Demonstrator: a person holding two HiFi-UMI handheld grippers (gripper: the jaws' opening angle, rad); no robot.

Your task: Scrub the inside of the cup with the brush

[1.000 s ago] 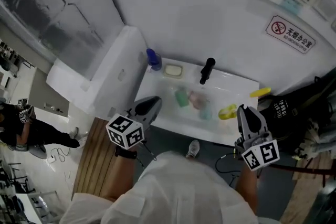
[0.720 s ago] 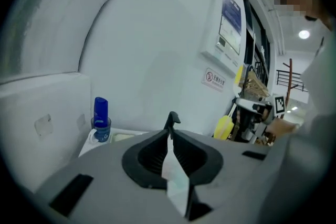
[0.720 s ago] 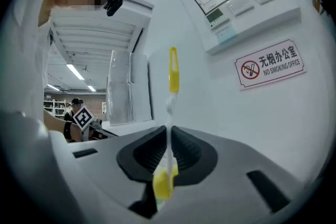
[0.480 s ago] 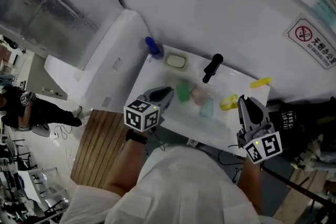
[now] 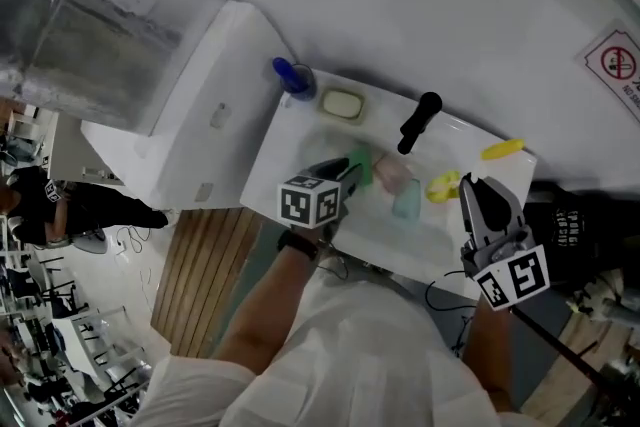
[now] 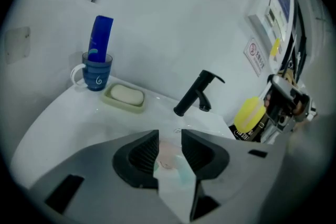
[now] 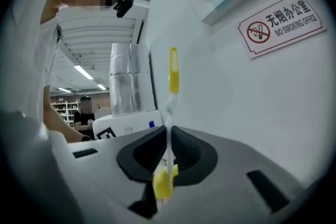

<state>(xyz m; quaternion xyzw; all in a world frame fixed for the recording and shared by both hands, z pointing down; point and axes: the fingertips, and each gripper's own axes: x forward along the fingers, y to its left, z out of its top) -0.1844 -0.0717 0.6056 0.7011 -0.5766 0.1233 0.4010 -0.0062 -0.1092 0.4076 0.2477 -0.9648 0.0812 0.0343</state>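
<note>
Three cups lie in the white sink (image 5: 290, 130): a green cup (image 5: 362, 167), a pink cup (image 5: 392, 170) and a pale teal cup (image 5: 407, 200). My left gripper (image 5: 345, 177) hangs low over the basin beside the green cup. Its jaws have just been opening and stand open (image 6: 169, 136) with nothing gripped; the pink cup (image 6: 169, 153) and the teal cup (image 6: 184, 173) show in the gap below. My right gripper (image 5: 480, 187) is at the sink's right end, shut (image 7: 169, 139) on a thin white brush with yellow ends (image 7: 172, 76), held upright; its yellow tip (image 5: 500, 149) sticks out past the fingers.
A black faucet (image 5: 420, 123) stands at the sink's back. A blue mug with a blue tube (image 5: 293, 75) and a soap dish (image 5: 342, 103) sit at the back left. A yellow rounded object (image 5: 440, 185) lies at the basin's right. A no-smoking sign (image 5: 612, 63) hangs on the wall.
My left gripper has come down and to the right, from the sink's near edge to low over the cups. The right gripper with the brush has shifted only a little.
</note>
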